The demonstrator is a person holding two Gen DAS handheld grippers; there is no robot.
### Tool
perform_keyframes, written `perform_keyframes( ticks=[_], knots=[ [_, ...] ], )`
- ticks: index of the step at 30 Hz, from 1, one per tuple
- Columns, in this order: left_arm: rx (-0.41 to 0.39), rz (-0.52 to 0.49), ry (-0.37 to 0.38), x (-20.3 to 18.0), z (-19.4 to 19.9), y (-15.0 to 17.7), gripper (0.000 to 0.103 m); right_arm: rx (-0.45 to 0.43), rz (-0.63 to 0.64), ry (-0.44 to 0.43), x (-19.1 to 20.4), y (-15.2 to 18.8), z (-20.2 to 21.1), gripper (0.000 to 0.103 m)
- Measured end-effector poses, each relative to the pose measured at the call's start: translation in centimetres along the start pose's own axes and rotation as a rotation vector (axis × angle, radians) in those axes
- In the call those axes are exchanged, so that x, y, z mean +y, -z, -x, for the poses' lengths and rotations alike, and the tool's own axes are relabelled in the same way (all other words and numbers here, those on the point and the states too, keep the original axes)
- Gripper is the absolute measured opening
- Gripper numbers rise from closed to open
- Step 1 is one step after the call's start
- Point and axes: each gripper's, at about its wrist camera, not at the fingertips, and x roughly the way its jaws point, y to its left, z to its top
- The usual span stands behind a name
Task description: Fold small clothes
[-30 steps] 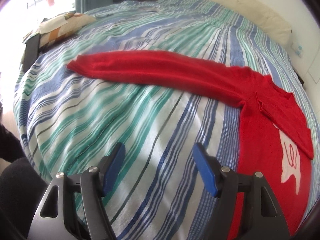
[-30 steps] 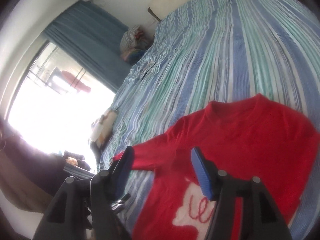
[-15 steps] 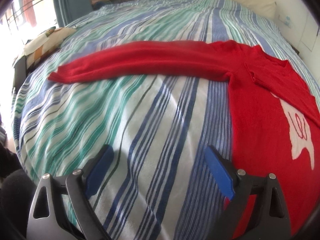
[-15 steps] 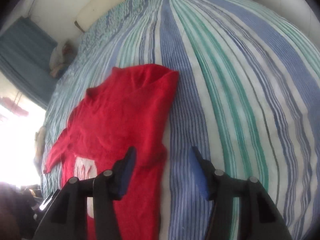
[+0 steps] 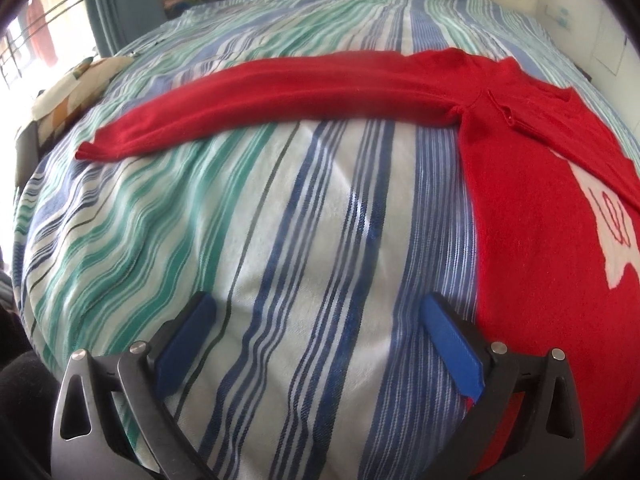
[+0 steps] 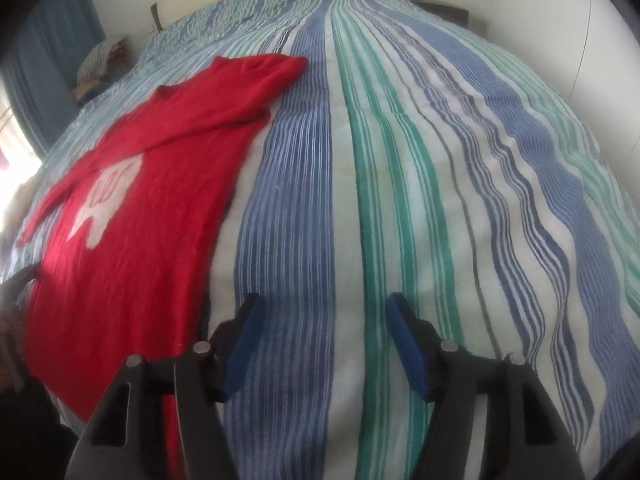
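A red sweater [image 5: 532, 208] lies on a striped bedspread [image 5: 280, 240], its body at the right of the frame, one sleeve [image 5: 280, 96] stretched flat across the upper middle to the left. A white motif [image 5: 608, 224] shows at the right edge. At the bottom, the left gripper [image 5: 316, 312] is opening its jaws over bare bedspread, with nothing between them. A curtain [image 5: 116, 0] hangs at the upper left.
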Motion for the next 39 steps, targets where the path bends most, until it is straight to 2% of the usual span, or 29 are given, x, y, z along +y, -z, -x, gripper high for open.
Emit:
perform_keyframes(
  ticks=[3,4,7,9,13,15,17,18,19,20,23,24,25,26,27,28,30,33,36,39],
  knots=[
    [0.049,-0.019,0.014,-0.1,0.5,-0.4,0.102,0.006,-0.001,-0.008,0.2,-0.3,-0.6,0.076],
    [0.063,-0.01,0.049,0.2,1.0,-0.7,0.101,0.006,-0.008,-0.014,0.3,-0.2,-0.9,0.078],
    [0.049,0.066,0.228,3.0,3.1,-2.3,0.101,0.001,-0.009,-0.016,0.3,-0.2,-1.0,0.079],
    [0.025,0.129,0.269,6.1,4.0,-4.3,0.101,-0.001,-0.008,-0.018,0.3,0.0,-0.8,0.079],
    [0.003,0.317,0.219,15.1,2.3,-8.5,0.101,-0.003,-0.013,-0.024,0.3,0.0,-0.9,0.08],
    [0.031,0.444,0.168,20.0,-0.1,-9.5,0.1,-0.004,-0.014,-0.023,0.4,0.1,-0.9,0.082],
    [0.069,0.552,0.142,23.6,-2.4,-9.6,0.093,-0.007,-0.013,-0.018,0.5,0.1,-0.9,0.082],
    [0.08,0.587,0.148,24.6,-3.3,-9.4,0.079,-0.007,-0.013,-0.016,0.5,0.1,-0.9,0.083],
    [0.091,0.608,0.163,25.3,-4.0,-9.3,0.071,-0.008,-0.011,-0.014,0.6,0.2,-0.9,0.083],
    [0.092,0.619,0.173,25.5,-4.4,-9.3,0.068,-0.009,-0.008,-0.012,0.7,0.2,-0.9,0.083],
    [0.069,0.608,0.182,25.1,-4.9,-9.7,0.063,-0.011,0.01,-0.003,0.9,0.3,-1.0,0.086],
    [0.068,0.596,0.186,24.8,-5.2,-10.0,0.059,-0.01,0.016,0.001,1.1,0.2,-1.1,0.086],
    [0.078,0.583,0.184,24.6,-5.6,-10.2,0.05,-0.01,0.02,0.005,1.1,0.3,-1.1,0.087],
    [0.088,0.569,0.178,24.3,-5.9,-10.3,0.038,-0.01,0.023,0.007,1.2,0.3,-1.2,0.088],
    [0.102,0.557,0.172,24.2,-6.1,-10.3,0.002,-0.01,0.023,0.009,1.3,0.3,-1.2,0.088],
    [0.108,0.551,0.166,24.0,-6.0,-10.5,0.003,-0.01,0.023,0.01,1.3,0.3,-1.2,0.088],
    [0.071,0.537,0.145,24.0,-4.4,-10.9,0.003,-0.009,0.022,0.01,1.3,0.2,-1.1,0.088],
    [-0.006,0.447,0.137,22.4,-0.8,-13.1,0.002,-0.007,0.019,0.005,1.2,0.3,-1.1,0.088],
    [-0.095,0.296,0.182,18.3,3.8,-17.0,0.002,-0.003,0.018,0.005,1.3,0.2,-1.2,0.089],
    [-0.185,0.129,0.273,11.4,8.5,-21.1,0.002,0.0,0.011,0.003,1.3,0.2,-1.3,0.089]
  ],
)
